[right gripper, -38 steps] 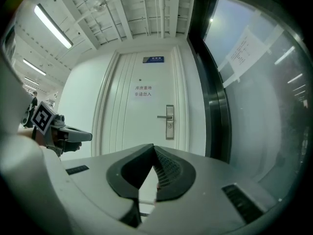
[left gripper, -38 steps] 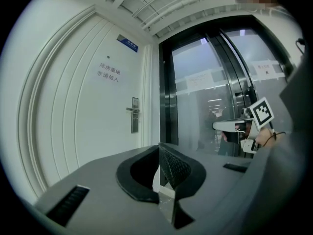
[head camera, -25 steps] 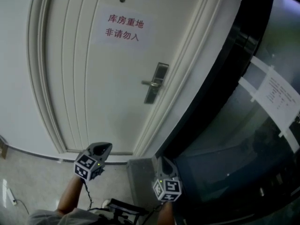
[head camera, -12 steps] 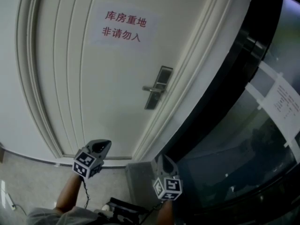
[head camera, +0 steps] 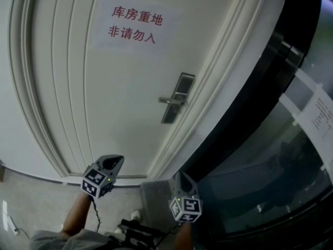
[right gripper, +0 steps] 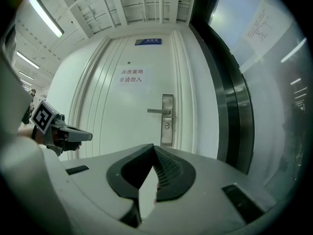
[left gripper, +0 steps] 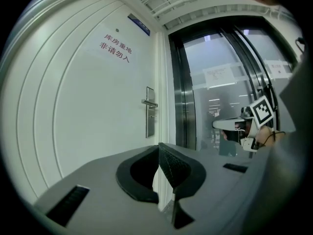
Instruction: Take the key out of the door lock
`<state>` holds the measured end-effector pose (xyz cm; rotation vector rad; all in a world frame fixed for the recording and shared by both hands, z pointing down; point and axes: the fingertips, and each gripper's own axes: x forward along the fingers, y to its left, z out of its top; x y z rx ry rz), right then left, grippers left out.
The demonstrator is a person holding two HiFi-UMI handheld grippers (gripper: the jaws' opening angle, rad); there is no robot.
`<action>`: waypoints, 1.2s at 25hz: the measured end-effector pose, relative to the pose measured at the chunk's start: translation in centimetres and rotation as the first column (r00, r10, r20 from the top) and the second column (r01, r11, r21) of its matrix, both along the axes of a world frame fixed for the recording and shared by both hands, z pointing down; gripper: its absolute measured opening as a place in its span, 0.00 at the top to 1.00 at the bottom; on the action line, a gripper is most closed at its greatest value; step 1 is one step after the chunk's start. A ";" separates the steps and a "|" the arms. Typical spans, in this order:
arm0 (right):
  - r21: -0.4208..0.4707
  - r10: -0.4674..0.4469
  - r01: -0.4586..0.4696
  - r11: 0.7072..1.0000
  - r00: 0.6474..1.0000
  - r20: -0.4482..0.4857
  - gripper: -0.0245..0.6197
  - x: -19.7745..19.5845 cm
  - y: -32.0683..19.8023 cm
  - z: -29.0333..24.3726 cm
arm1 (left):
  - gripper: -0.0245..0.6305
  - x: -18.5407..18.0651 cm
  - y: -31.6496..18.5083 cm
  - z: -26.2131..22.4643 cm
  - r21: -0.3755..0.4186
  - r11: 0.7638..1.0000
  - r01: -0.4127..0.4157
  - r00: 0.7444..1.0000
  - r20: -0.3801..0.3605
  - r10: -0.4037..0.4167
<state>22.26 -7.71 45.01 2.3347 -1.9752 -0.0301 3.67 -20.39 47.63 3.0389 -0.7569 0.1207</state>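
We held both grippers low in front of a closed white door [head camera: 78, 98], well short of it and touching nothing. The left gripper [head camera: 112, 162] had its jaws shut together at the tips with nothing between them, and the right gripper [head camera: 181, 180] was the same, jaws met and empty. In the head view the two sat side by side near the bottom, the left one before the foot of the door, the right one before the dark frame [head camera: 270, 72] beside it. The lock plate [right gripper: 167, 119] stood upright near the door's right edge, with a metal lever [right gripper: 157, 111] pointing left from it. Just below the lever we saw a small round cylinder [right gripper: 167, 125] on the plate; the key was too small for us to make out there. A paper sign [head camera: 132, 24] with red characters was stuck to the door above the lock. To the right of the frame ran a glass wall [head camera: 260, 181] with a printed sheet [head camera: 320, 113] taped on it.
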 end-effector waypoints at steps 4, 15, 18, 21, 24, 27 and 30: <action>-0.003 -0.010 0.010 1.000 1.000 -0.007 0.95 1.3 -2.2 0.1 | 0.96 0.6 -2.1 0.3 -0.006 1.000 0.026 1.000 -0.004 -0.026; -0.002 -0.044 0.044 0.999 0.999 -0.022 0.95 5.1 -9.4 -0.5 | 0.96 3.8 -8.7 -0.1 -0.006 0.997 0.073 0.997 -0.008 -0.073; -0.009 -0.047 0.047 0.999 0.998 -0.035 0.95 6.1 -11.3 -0.7 | 0.96 4.5 -10.4 -0.1 -0.015 0.996 0.085 0.996 -0.005 -0.085; -0.018 -0.060 0.059 0.998 0.997 -0.040 0.95 7.1 -13.3 -0.6 | 0.96 5.0 -12.0 -0.1 -0.025 0.995 0.099 0.995 -0.004 -0.099; -0.020 -0.068 0.067 0.998 0.996 -0.064 0.94 7.9 -15.2 -0.7 | 0.96 5.2 -13.4 0.1 -0.033 0.992 0.118 0.993 -0.002 -0.119; -0.028 -0.073 0.070 0.997 0.993 -0.093 0.95 8.7 -16.8 -0.9 | 0.96 5.4 -14.6 0.2 -0.039 0.990 0.137 0.991 0.002 -0.137; -0.024 -0.078 0.075 0.997 0.989 -0.129 0.94 9.2 -18.4 -1.5 | 0.96 5.7 -15.8 0.0 -0.040 0.987 0.153 0.988 -0.003 -0.153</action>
